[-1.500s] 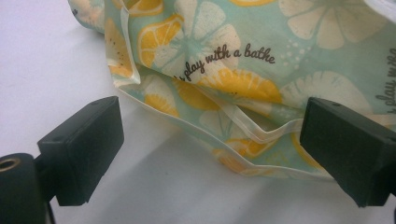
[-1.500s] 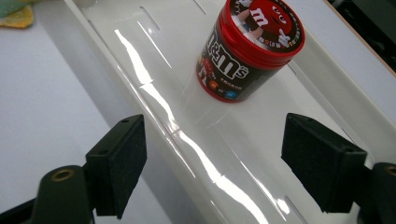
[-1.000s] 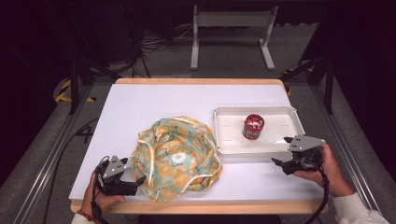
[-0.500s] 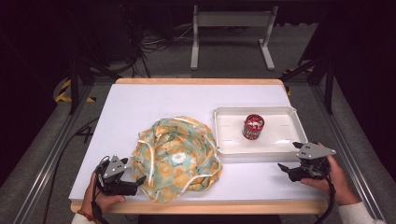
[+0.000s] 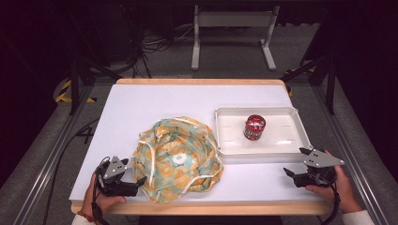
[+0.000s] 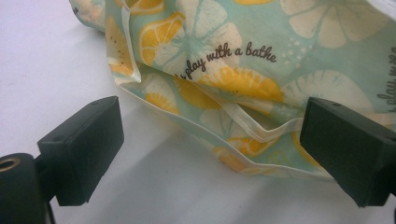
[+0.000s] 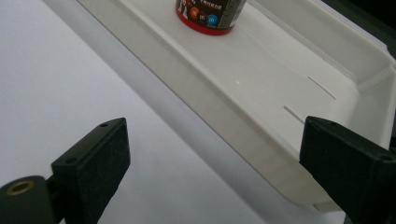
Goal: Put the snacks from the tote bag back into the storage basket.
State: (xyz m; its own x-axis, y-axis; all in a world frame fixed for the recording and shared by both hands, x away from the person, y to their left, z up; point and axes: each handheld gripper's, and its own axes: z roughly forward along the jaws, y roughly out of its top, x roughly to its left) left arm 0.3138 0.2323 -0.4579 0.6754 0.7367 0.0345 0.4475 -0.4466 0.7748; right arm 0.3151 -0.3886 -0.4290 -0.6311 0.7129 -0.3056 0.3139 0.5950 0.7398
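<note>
Cloth: a crumpled cloth (image 5: 177,159) printed with orange slices and pale flowers on a mint ground is seen heaped on the near half of the worktop (image 5: 187,101), left of centre; a cream piped hem is shown running round its folds, and the words "play with a bathe" can be read in the left gripper view (image 6: 243,70).
Left gripper: the left gripper (image 5: 141,180) is held low at the cloth's near left edge, its fingers (image 6: 81,147) spread wide with the folded hem lying between them in the left gripper view; the right finger appears to lie against the fabric, and nothing is pinched.
Right gripper: the right gripper (image 5: 296,164) is held over the near right corner of the worktop, just in front of the tray; its fingers (image 7: 93,156) have just been opening and are parted wide, with nothing gripped. In the right gripper view the tray's near wall is framed between them.
Tray: a shallow white tray (image 5: 300,133) is set on the right half of the worktop, just beside the cloth's right edge.
Can: a small red and dark can (image 5: 254,127) is stood upright inside the tray, near its middle.
Hands: a hand (image 5: 101,201) is wrapped round the left gripper's body, another (image 5: 340,185) round the right.
</note>
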